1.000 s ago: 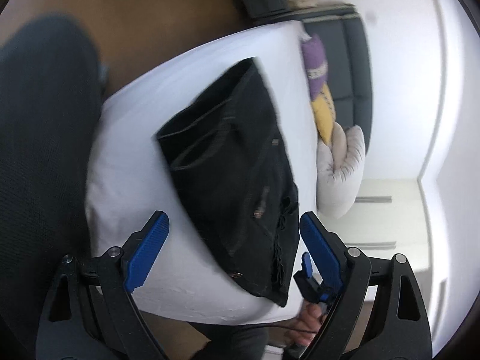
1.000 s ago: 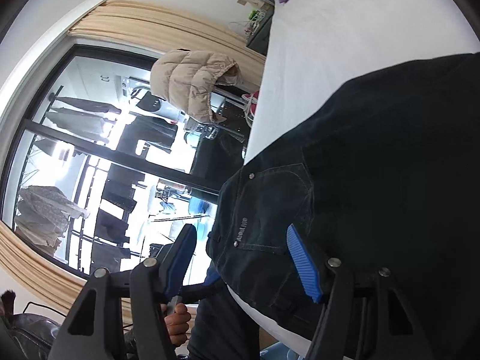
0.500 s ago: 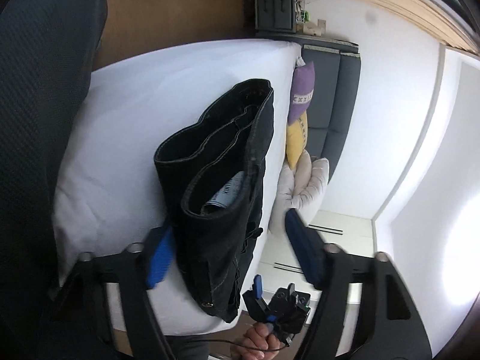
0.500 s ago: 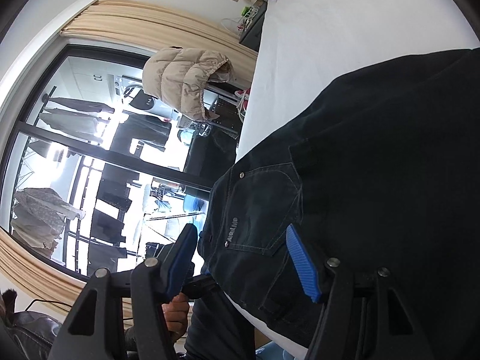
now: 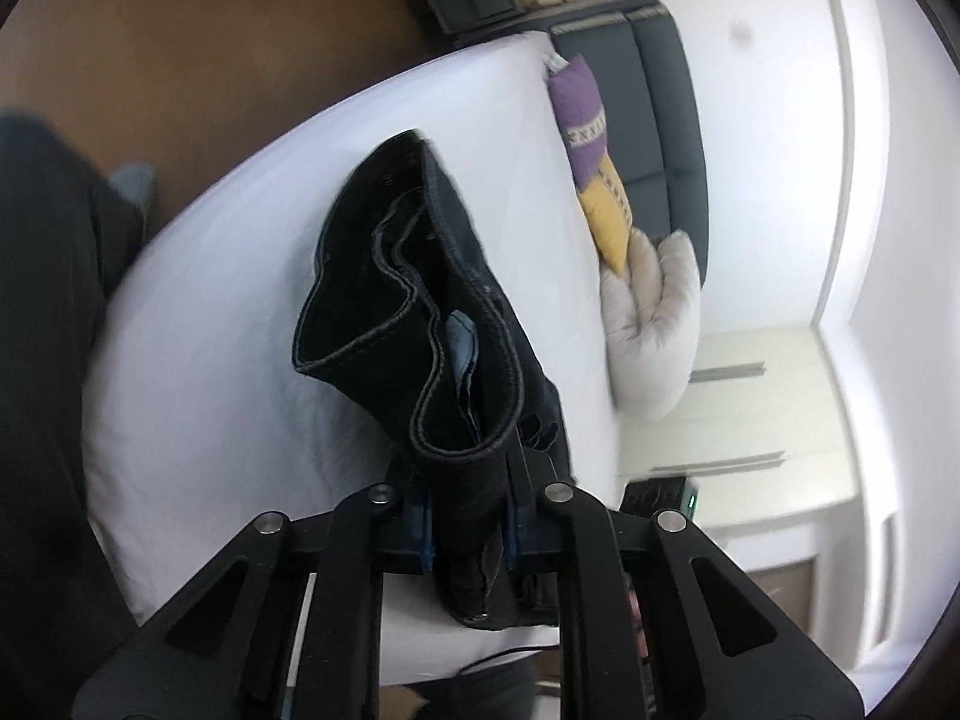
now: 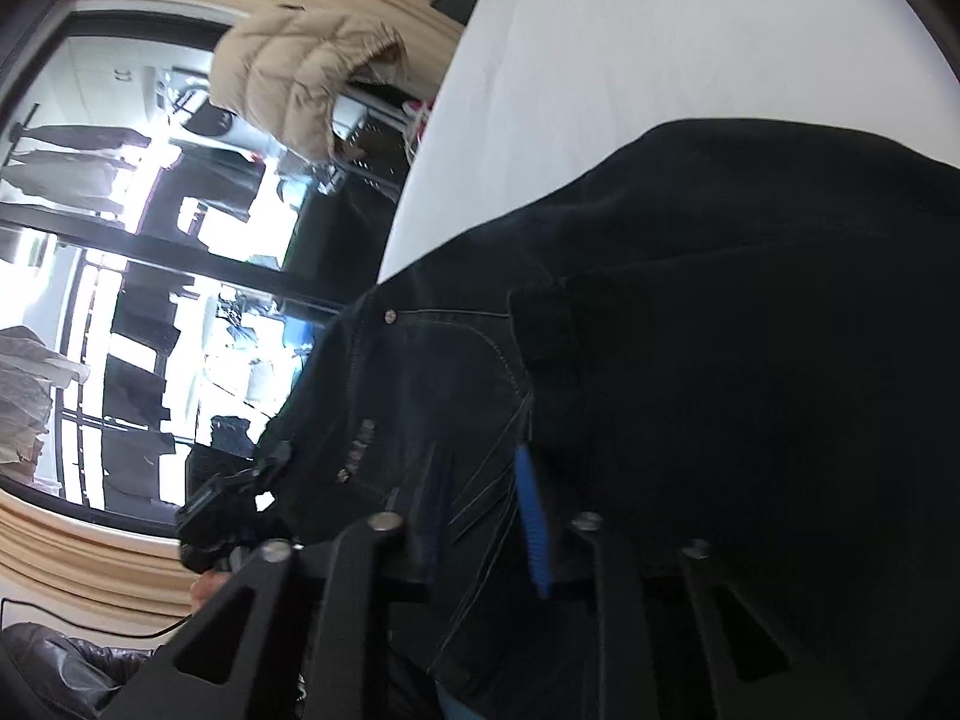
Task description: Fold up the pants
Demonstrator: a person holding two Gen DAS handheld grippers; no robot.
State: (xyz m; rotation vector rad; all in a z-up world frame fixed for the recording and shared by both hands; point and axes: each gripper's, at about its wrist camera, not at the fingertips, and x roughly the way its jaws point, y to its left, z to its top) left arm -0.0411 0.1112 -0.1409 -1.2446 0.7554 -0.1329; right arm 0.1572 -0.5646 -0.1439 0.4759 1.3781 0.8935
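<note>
Black denim pants [image 5: 420, 324] lie on a white bed [image 5: 240, 330], the waistband open toward me with a pale label inside. My left gripper [image 5: 468, 528] is shut on the waistband edge, lifting it off the sheet. In the right wrist view the pants [image 6: 720, 360] fill the frame, with a pocket and rivet showing. My right gripper [image 6: 480, 516] is shut on the denim near the pocket; its blue pads [image 6: 531, 516] press the cloth.
Purple [image 5: 579, 114] and yellow [image 5: 609, 222] cushions and a pale pillow [image 5: 654, 330] lie at the bed's head by a dark headboard. A white nightstand [image 5: 750, 420] stands beside it. A beige puffer jacket [image 6: 300, 78] hangs before a large window. Brown floor lies left of the bed.
Both grippers were open a second ago and have closed on the pants. The left one moved in to the waistband and raised it.
</note>
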